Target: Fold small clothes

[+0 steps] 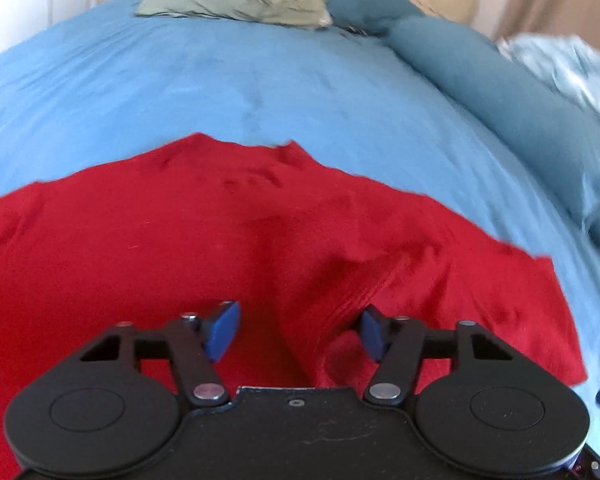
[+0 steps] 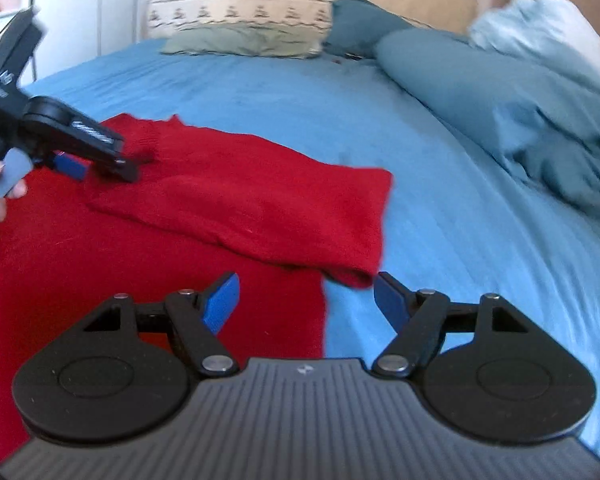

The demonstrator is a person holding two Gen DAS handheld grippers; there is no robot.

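Note:
A red knit garment [image 1: 204, 240] lies spread on the blue bed sheet [image 1: 260, 80]. In the right wrist view the garment [image 2: 228, 200] has one sleeve folded across its body, its cuff near the right edge. My left gripper [image 1: 298, 334] is open just above the red cloth, with a raised fold between its blue pads. It also shows in the right wrist view [image 2: 100, 160] at the left, low over the garment. My right gripper [image 2: 306, 300] is open and empty, hovering over the garment's right edge beside the sleeve cuff.
A teal rolled duvet [image 2: 500, 120] and a light blue blanket [image 2: 540, 20] lie along the bed's right side. A grey-green pillow [image 2: 244, 42] and a patterned cream pillow [image 2: 240, 12] sit at the headboard. A white wall and cabinet stand at the far left.

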